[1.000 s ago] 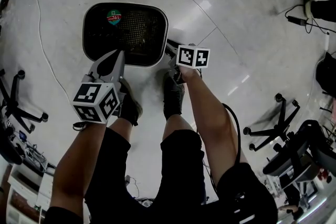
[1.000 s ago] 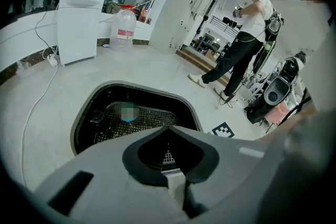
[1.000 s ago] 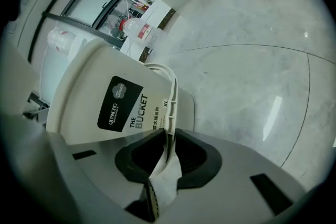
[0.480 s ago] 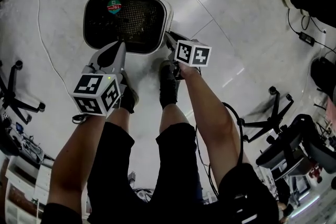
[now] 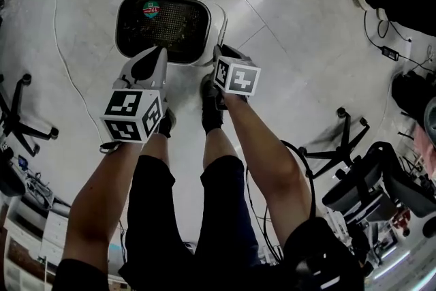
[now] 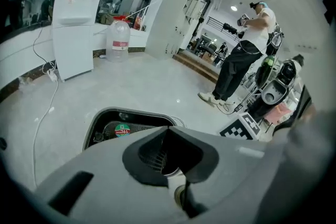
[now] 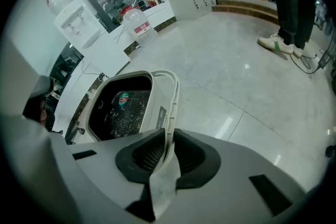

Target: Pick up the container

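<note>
Left gripper (image 5: pixel 158 54) is found clamped on the near rim of the container (image 5: pixel 178 29); right gripper (image 5: pixel 219 58) is clamped on its right rim. Container is located just beyond the person's shoes (image 5: pixel 210 111).

Bright, even light; floor (image 5: pixel 306 44) glare; fisheye-warped edges.

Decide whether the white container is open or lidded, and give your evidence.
Open: no lid covers the container; its dark mesh interior and a round sticker show from above.

White container (image 5: pixel 216 16), black mesh (image 5: pixel 174 24) inside
</note>
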`<control>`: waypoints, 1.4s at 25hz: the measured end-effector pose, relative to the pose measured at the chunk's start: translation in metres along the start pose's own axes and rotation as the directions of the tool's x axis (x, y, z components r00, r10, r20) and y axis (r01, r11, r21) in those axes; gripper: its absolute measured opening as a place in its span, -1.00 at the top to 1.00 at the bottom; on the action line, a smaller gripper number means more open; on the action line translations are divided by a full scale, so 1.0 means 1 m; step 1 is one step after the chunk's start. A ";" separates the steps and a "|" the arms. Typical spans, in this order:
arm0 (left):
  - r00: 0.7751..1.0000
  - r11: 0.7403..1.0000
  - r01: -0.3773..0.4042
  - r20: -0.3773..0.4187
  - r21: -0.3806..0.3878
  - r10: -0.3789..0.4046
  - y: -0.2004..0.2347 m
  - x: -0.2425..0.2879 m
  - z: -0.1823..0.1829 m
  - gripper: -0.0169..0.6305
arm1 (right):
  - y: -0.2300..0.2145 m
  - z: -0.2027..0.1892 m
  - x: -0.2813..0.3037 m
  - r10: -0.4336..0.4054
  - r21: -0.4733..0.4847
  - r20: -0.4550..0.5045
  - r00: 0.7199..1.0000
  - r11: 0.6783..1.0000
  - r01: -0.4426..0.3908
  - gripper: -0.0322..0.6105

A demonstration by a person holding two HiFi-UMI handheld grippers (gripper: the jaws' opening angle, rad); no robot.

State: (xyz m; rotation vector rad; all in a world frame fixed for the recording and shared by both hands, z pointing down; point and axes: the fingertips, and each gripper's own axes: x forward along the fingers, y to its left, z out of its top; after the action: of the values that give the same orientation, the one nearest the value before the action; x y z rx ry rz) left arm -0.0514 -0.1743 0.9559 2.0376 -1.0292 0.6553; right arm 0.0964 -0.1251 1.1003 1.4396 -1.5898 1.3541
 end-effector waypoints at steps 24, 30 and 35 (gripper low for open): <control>0.906 0.931 0.354 -0.214 -0.085 -0.365 -0.050 0.089 0.019 0.50 | 0.060 0.034 -0.075 -0.130 -0.113 0.136 0.982 0.983 0.146 0.73; 0.824 0.874 0.458 -0.290 -0.164 -0.486 -0.073 0.114 -0.003 0.42 | 0.061 0.034 -0.076 -0.123 -0.108 0.152 0.981 0.984 0.140 0.74; 0.774 0.834 0.510 -0.311 -0.210 -0.552 -0.088 0.124 -0.007 0.41 | 0.069 0.040 -0.081 -0.105 -0.132 0.190 0.976 0.982 0.132 0.74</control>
State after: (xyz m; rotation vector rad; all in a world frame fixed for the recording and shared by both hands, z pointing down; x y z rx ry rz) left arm 0.0888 -0.1898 1.0135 1.8840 -0.2359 0.6114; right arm 0.0576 -0.1416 0.9944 1.5793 -1.6498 1.0427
